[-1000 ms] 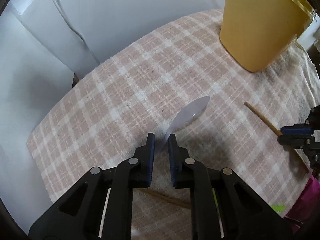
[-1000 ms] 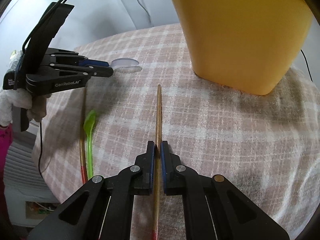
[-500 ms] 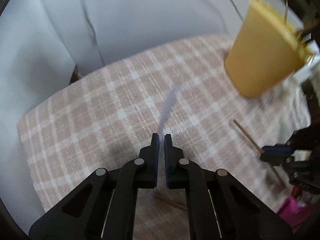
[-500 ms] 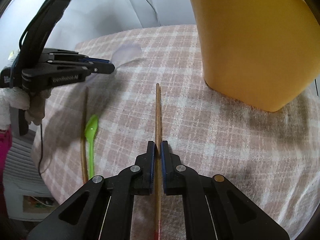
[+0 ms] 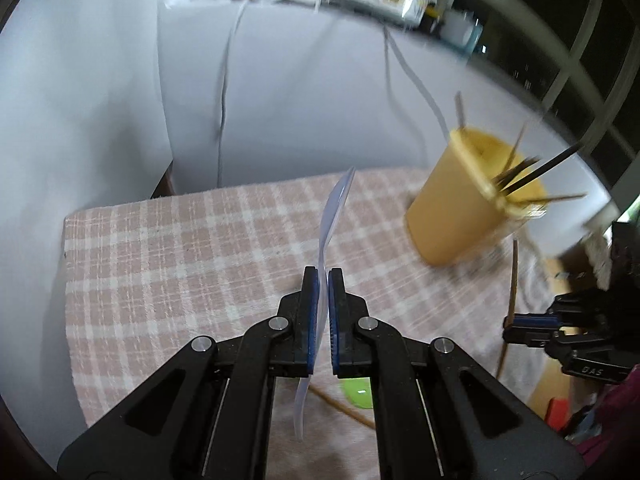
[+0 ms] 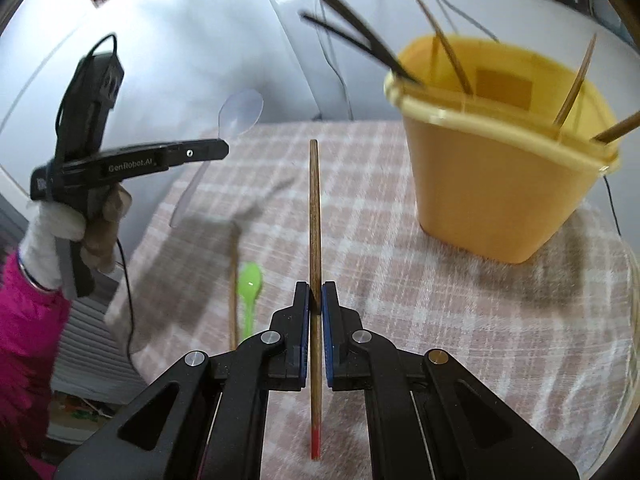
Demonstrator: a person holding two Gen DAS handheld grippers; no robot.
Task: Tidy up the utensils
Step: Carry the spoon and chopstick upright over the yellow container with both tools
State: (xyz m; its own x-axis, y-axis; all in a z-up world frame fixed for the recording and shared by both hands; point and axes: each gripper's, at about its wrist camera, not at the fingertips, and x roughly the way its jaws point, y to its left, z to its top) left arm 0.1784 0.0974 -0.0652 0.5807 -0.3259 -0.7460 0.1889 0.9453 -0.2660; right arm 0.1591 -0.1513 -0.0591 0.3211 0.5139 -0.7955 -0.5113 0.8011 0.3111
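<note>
My left gripper (image 5: 323, 276) is shut on a clear plastic spoon (image 5: 334, 208), held edge-on above the checked cloth. From the right wrist view the same gripper (image 6: 222, 149) is at the left, and the spoon's bowl (image 6: 240, 112) sticks up past it. My right gripper (image 6: 315, 290) is shut on a wooden chopstick (image 6: 315, 208) with a red end, lifted off the cloth; in the left wrist view it (image 5: 508, 322) is at the right. A yellow bucket (image 6: 500, 184) (image 5: 460, 216) holds several chopsticks. A green spoon (image 6: 250, 286) and another chopstick (image 6: 233, 280) lie on the cloth.
The pink-and-white checked cloth (image 5: 180, 256) covers a small table with its edges close on the left and far side. A white wall with hanging cables (image 5: 224, 80) stands behind it. A hand in a white glove and pink sleeve (image 6: 36, 280) holds the left gripper.
Both grippers rose off the cloth with their utensils. The left one closed on the clear spoon, lifted it and rolled it edge-on. The bucket's open top has come into view.
</note>
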